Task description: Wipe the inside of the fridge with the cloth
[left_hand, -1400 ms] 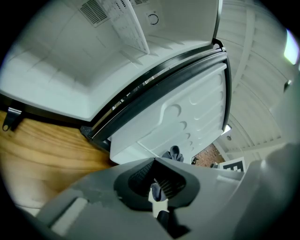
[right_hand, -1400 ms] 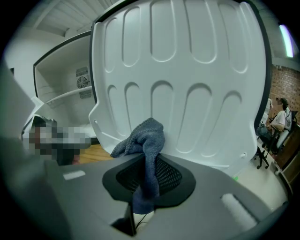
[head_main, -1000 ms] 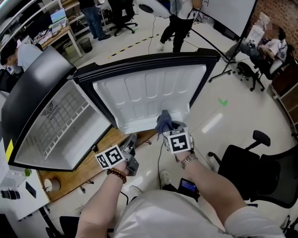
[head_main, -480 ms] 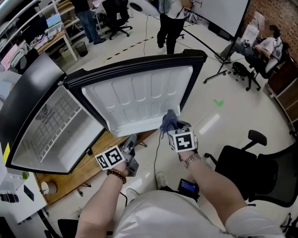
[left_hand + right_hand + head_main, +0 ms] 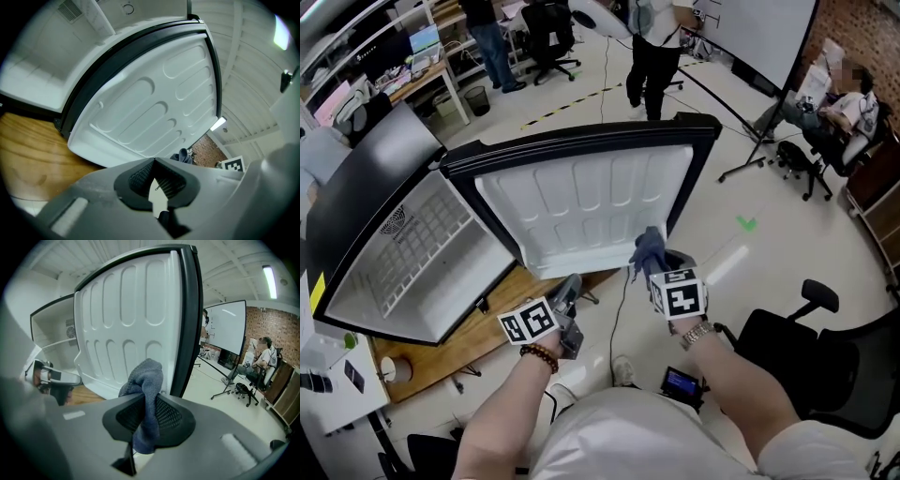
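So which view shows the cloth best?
The right gripper view: the blue cloth sits large and central, pinched in the right gripper. The head view shows it small; the left gripper view, a distant scrap.

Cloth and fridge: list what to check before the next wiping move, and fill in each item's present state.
1. Cloth gripped: ok. The right gripper pinches it between its jaws, with a wad sticking out ahead.
2. Fridge door open: ok. Its white inner liner faces the person.
3. Fridge interior exposed: ok. The open compartment lies to the left of the door.
4. Left gripper free: ok. Its jaws are together with nothing between them.
5. Cloth touching a fridge surface: cannot tell. It is near the door's lower edge, but no view settles contact.
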